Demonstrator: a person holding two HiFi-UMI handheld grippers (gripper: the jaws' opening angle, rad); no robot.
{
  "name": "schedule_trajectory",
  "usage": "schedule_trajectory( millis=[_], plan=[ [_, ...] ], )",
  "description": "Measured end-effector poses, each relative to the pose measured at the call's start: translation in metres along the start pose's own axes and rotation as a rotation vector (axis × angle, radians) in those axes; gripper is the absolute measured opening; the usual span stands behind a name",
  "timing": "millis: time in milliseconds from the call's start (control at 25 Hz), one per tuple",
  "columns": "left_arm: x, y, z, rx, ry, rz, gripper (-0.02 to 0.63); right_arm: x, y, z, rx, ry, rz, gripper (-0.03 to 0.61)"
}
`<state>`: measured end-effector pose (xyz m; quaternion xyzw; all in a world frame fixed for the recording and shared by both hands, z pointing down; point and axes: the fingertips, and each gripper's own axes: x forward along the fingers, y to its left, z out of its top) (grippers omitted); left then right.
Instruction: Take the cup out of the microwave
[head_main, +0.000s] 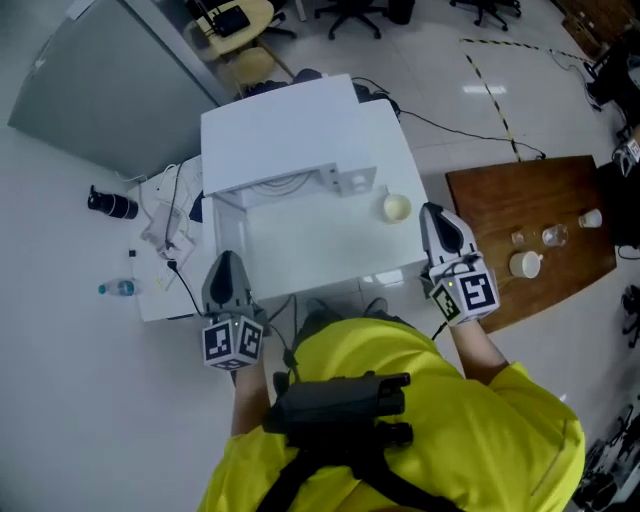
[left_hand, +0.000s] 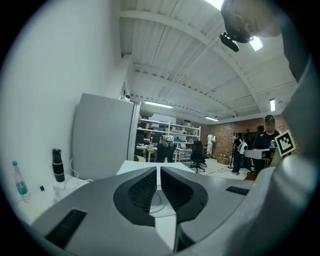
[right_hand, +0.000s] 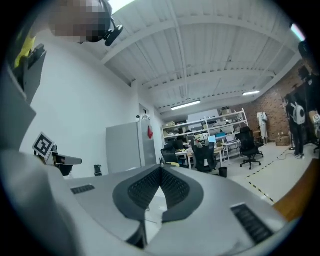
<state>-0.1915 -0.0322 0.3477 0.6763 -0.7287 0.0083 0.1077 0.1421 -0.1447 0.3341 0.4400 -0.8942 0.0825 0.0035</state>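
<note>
A white microwave (head_main: 285, 125) stands at the back of a white table (head_main: 300, 250) in the head view. A pale cup (head_main: 396, 207) sits on the tabletop by the microwave's front right corner. Nothing holds it. My right gripper (head_main: 433, 212) is raised just right of the cup, apart from it, with its jaws shut on nothing (right_hand: 161, 171). My left gripper (head_main: 227, 260) hangs at the table's front left edge, far from the cup, also shut and empty (left_hand: 158, 172). Both gripper views look level across the room, and neither shows the cup.
A brown wooden table (head_main: 500, 195) at the right carries a white mug (head_main: 526, 264) and small glasses (head_main: 553, 236). To the left lie a black bottle (head_main: 110, 203), a water bottle (head_main: 118, 288) and cables (head_main: 165, 225). Office chairs stand beyond the microwave.
</note>
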Motion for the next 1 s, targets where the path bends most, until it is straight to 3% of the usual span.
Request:
schedule_trajectory(
  millis=[280,1000],
  plan=[
    [-0.023,0.058,0.023,0.011,-0.016,0.06,0.021,0.018,0.03,0.017,-0.013,-0.014,-0.005,0.003],
    [-0.006,0.083,0.019,-0.006,0.025,-0.044,0.021,0.046,0.083,0.024,-0.044,-0.015,-0.036,0.003]
  ],
)
